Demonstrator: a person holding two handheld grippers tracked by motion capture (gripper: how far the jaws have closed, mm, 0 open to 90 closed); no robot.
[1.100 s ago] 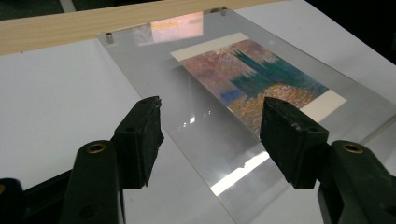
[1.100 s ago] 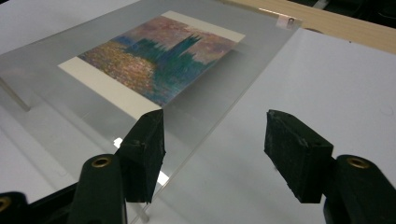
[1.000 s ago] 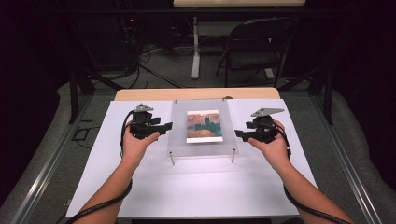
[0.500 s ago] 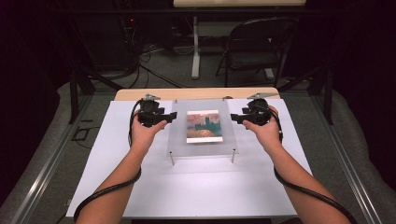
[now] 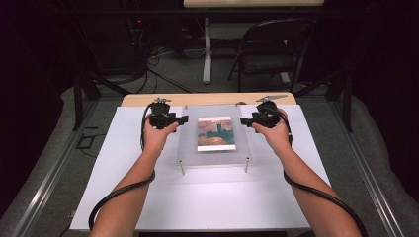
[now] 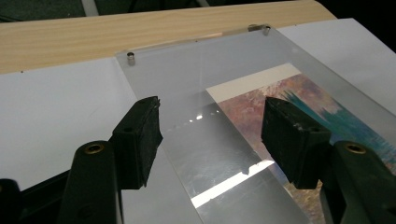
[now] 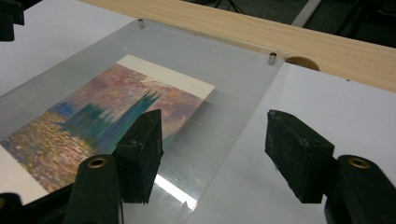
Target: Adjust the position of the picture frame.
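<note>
A clear acrylic frame point(image 5: 216, 111) on metal standoff posts lies flat on the white sheet, with a painted picture point(image 5: 215, 133) of blue towers under it. My left gripper point(image 5: 184, 119) hovers at the frame's left edge, open, jaws straddling that edge point(image 6: 154, 154) without touching. My right gripper point(image 5: 243, 121) hovers at the right edge, open, its jaws either side of the edge point(image 7: 233, 149). In the left gripper view the picture point(image 6: 299, 93) lies beyond the right jaw. In the right gripper view the picture point(image 7: 98, 116) spreads to the left under the acrylic.
The white sheet point(image 5: 123, 163) covers most of the wooden table point(image 5: 148, 99). Corner posts point(image 6: 131, 59) point(image 7: 272, 58) stand at the frame's far corners. A round hole point(image 7: 301, 63) is cut in the wood near the far right corner. A folding chair point(image 5: 272, 49) stands beyond the table.
Both hands have moved away from me along the frame's sides, toward its far corners, and drawn in closer to its edges. The frame has not moved.
</note>
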